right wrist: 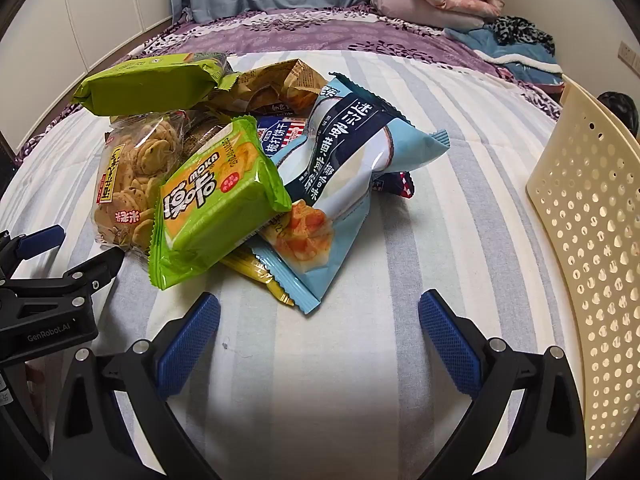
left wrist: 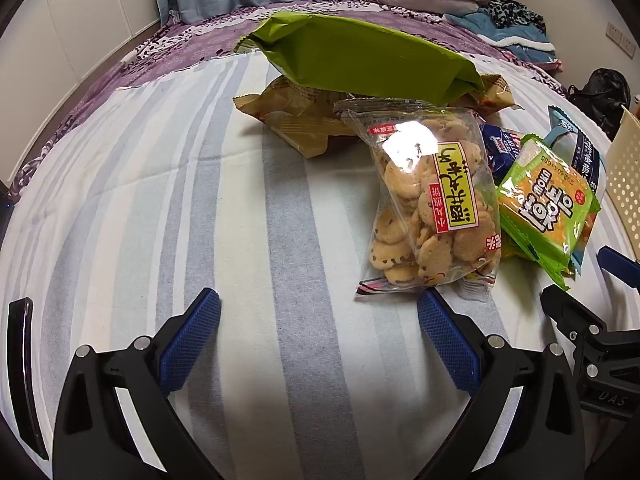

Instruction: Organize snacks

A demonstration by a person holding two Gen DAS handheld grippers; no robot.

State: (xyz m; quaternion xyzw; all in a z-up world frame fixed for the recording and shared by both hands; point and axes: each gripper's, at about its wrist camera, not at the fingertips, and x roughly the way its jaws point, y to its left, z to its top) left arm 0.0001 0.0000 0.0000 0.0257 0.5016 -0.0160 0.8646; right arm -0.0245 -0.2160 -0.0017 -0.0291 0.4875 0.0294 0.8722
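Note:
A pile of snack packs lies on a striped cloth. A clear bag of small cookies (left wrist: 432, 208) (right wrist: 132, 184) lies nearest my left gripper (left wrist: 320, 320), which is open and empty just short of it. A green MOKA pack (right wrist: 216, 204) (left wrist: 548, 204) and a light blue bag (right wrist: 352, 168) lie in front of my right gripper (right wrist: 320, 320), which is open and empty. A long green pack (left wrist: 360, 60) (right wrist: 148, 84) rests on a tan chip bag (left wrist: 296, 120) (right wrist: 276, 84) at the back. A yellow pack (right wrist: 260, 272) sticks out underneath.
A cream perforated basket (right wrist: 592, 216) stands at the right, its wall also in the left wrist view (left wrist: 626, 184). A purple floral bedspread (right wrist: 320, 32), folded bedding (right wrist: 440, 0) and a curtain lie behind. Bare striped cloth (left wrist: 160, 200) spreads to the left.

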